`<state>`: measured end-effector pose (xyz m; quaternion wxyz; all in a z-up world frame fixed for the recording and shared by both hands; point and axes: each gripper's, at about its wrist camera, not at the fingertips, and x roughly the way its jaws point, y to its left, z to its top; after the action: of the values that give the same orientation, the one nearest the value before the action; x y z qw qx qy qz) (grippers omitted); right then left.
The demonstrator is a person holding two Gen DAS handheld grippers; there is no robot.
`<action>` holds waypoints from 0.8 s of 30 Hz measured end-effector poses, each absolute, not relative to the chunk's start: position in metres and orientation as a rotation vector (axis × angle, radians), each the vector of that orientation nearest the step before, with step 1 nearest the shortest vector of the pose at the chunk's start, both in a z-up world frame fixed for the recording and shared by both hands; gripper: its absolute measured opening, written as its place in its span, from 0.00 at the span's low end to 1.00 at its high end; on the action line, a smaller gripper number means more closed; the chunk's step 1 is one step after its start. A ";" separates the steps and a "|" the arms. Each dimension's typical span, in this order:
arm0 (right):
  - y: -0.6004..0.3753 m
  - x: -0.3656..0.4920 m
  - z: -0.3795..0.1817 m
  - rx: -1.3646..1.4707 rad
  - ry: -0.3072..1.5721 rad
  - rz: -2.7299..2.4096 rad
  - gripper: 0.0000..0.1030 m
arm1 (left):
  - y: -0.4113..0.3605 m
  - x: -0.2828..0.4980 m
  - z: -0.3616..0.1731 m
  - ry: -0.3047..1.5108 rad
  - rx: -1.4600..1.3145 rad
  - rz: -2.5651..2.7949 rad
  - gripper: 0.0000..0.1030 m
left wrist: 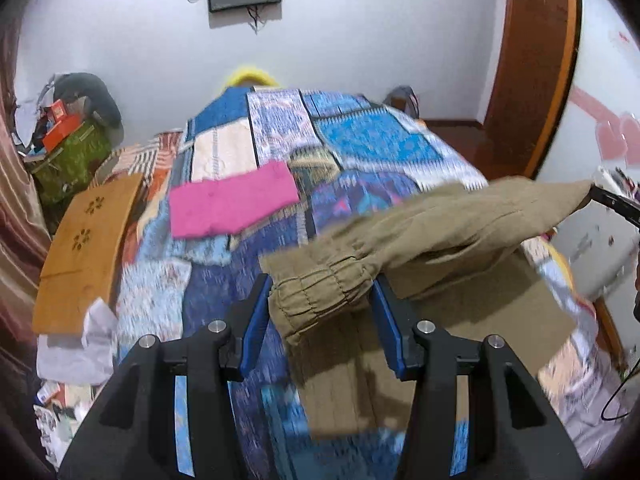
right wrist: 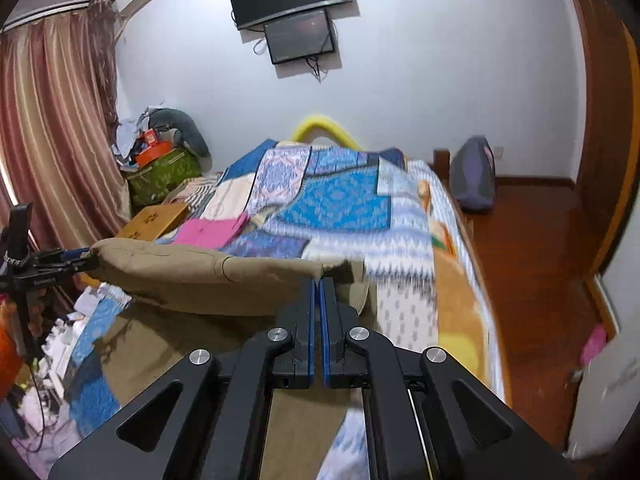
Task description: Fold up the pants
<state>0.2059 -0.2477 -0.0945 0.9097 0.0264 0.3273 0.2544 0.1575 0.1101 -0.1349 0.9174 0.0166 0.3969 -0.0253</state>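
Khaki pants (left wrist: 432,236) hang stretched above the patchwork bedspread (left wrist: 352,140), with the rest of the cloth lying flat on the bed below (left wrist: 360,380). My left gripper (left wrist: 320,300) has its jaws wide apart, with the gathered elastic hem (left wrist: 320,292) bunched between them. My right gripper (right wrist: 319,280) is shut on the other corner of the pants (right wrist: 192,272). In the right wrist view the left gripper (right wrist: 76,258) shows at the pants' far end. In the left wrist view the right gripper's fingers (left wrist: 612,200) show at the far right end.
A folded pink cloth (left wrist: 232,204) lies further up the bed. A wooden lap board (left wrist: 80,248) sits at the bed's left edge, with clutter and a green bag (right wrist: 164,176) beyond. Wooden floor (right wrist: 532,248) and a grey bag (right wrist: 476,180) are to the right.
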 end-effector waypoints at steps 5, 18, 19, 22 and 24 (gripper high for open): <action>-0.249 0.185 -0.129 0.039 0.784 0.527 0.02 | 0.103 0.129 -0.171 0.889 0.049 -0.068 0.49; -0.253 0.156 -0.164 -0.012 0.912 0.458 0.05 | 0.099 0.094 -0.172 0.886 0.085 -0.039 0.49; -0.254 0.154 -0.159 -0.018 0.891 0.453 0.06 | 0.098 0.091 -0.167 0.871 0.094 -0.037 0.49; -0.249 0.146 -0.145 -0.039 0.837 0.465 0.19 | 0.087 0.089 -0.155 0.840 0.135 -0.048 0.50; -0.241 0.141 -0.139 -0.058 0.805 0.482 0.26 | 0.074 0.091 -0.150 0.830 0.168 -0.076 0.50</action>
<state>0.1406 -0.2412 -0.1388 0.8916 -0.0281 0.3876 0.2324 0.0908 0.0743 -0.1503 0.9109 0.0814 0.4028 -0.0367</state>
